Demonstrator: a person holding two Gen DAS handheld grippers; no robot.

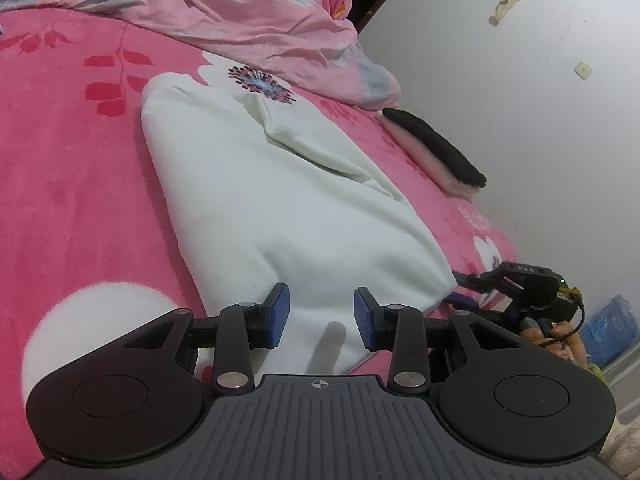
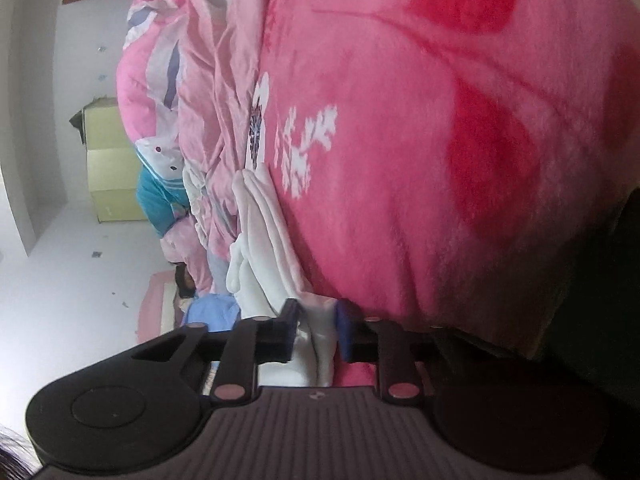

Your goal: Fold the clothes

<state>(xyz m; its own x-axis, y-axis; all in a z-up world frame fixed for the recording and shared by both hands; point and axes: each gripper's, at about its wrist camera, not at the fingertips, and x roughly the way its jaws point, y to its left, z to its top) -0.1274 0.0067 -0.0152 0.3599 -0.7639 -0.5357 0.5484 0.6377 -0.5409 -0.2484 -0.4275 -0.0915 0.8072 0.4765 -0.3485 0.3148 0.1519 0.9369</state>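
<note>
A white garment point(image 1: 280, 200) lies partly folded on the pink flowered blanket point(image 1: 80, 160), with a folded-over flap and a flower print at its far end. My left gripper point(image 1: 322, 316) hovers over the garment's near edge, open, with only flat cloth showing beneath the gap. At the garment's near right corner is my right gripper point(image 1: 460, 280), held by a hand point(image 1: 560, 336). In the right wrist view, rolled on its side, the right gripper point(image 2: 318, 328) is shut on a bunched edge of the white garment point(image 2: 260, 240), and cloth fills the space between the blue pads.
A crumpled pink quilt point(image 1: 240, 12) heaps along the far side of the bed. A folded stack with a black piece on top point(image 1: 436, 148) sits by the white wall. A blue bag point(image 1: 612, 320) is on the floor. A yellow box point(image 2: 108, 160) stands beyond the bed.
</note>
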